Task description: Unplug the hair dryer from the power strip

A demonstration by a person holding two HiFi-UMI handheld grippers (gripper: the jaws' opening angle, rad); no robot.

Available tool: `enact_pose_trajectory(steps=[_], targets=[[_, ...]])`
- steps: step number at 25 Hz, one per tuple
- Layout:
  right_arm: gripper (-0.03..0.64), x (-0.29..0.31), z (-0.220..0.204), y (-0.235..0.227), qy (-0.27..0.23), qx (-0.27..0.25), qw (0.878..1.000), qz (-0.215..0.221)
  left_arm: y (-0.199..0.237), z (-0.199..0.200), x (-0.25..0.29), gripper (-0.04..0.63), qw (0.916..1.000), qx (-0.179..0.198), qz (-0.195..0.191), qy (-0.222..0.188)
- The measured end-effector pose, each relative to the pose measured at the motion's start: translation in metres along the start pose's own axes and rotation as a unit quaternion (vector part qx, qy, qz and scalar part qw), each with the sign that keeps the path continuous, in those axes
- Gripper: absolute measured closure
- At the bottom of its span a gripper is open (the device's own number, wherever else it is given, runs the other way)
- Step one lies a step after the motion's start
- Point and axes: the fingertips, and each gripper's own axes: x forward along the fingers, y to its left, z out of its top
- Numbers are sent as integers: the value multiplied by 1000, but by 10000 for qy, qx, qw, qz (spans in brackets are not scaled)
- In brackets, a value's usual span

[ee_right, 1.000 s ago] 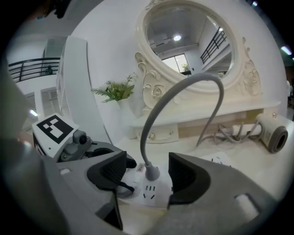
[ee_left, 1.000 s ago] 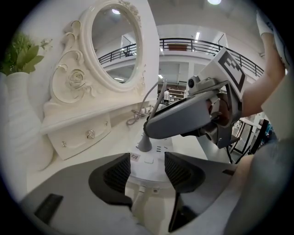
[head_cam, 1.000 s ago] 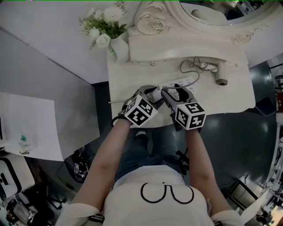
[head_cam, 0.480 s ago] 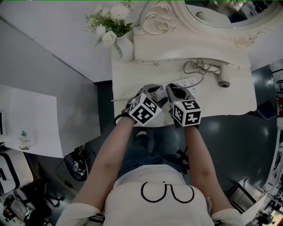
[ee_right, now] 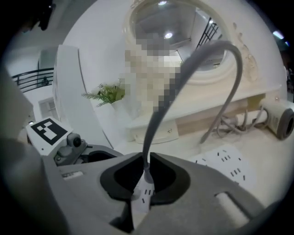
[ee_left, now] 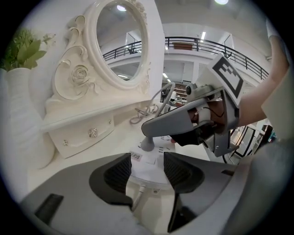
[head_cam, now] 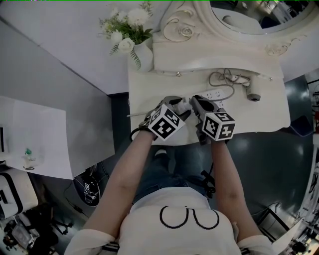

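The white power strip (head_cam: 215,94) lies on the dressing table (head_cam: 269,114). Its near end sits between the pads of my left gripper (ee_left: 147,169), which is shut on it. A grey cable (ee_right: 183,78) rises from the plug (ee_right: 146,181) and arcs over to the white hair dryer (ee_right: 280,120) at the back right (head_cam: 251,94). My right gripper (ee_right: 147,176) has just closed its jaws, and the pads pinch the plug right above the strip's sockets (ee_right: 225,166). In the head view, the left gripper (head_cam: 183,105) and the right gripper (head_cam: 196,102) stand side by side.
A white vase of flowers (head_cam: 134,47) stands at the table's back left. An ornate oval mirror (head_cam: 249,15) with a drawer shelf (ee_left: 82,133) backs the table. Loose cable coils (head_cam: 223,78) lie behind the strip. The table's front edge is just under my hands.
The right gripper's jaws have drawn together at the plug and its marker cube has rolled slightly. The left gripper has stayed on the strip's end.
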Motion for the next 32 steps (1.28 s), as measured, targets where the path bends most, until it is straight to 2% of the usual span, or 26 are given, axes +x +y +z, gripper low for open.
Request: enact_pose_trajectory(steps=[2,4,6,11,14,16,19,21,25,29,32], targets=[[580,-3,-3,4,32,-388,9991,-155,1,0,0,377,10000,45,-4,17],[581,-2,-5,10,251,-1108,9929,-342,1,0,0,376,9999,84,-66,56],[583,2,-2,14,422,-1489,9872,-376,1,0,0,377,9997,64,-174,130],[581,10,7,1,255,-610,9976,-195,0,2,1,377,9991,141,-281,278],[580,3,6,-1,133,-322,9993,-124,1,2,1,377,9993,136,-233,244],[580,-2,3,2,146,-455,9986,-217,0,1,2,377,9991,210,-251,283],[583,-3,0,8,359,-1116,9923,-410,-2,1,2,377,9982,302,-337,397],[583,2,2,9,462,-1340,9891,-404,-2,0,3,377,9978,320,-321,482],[591,6,10,4,404,-1137,9923,-280,-3,1,4,377,9976,349,-270,530],[591,0,9,1,254,-721,9970,-142,-3,0,4,376,9976,378,-259,528],[594,-10,7,2,170,-607,9978,-195,-3,0,4,374,9970,424,-296,577]])
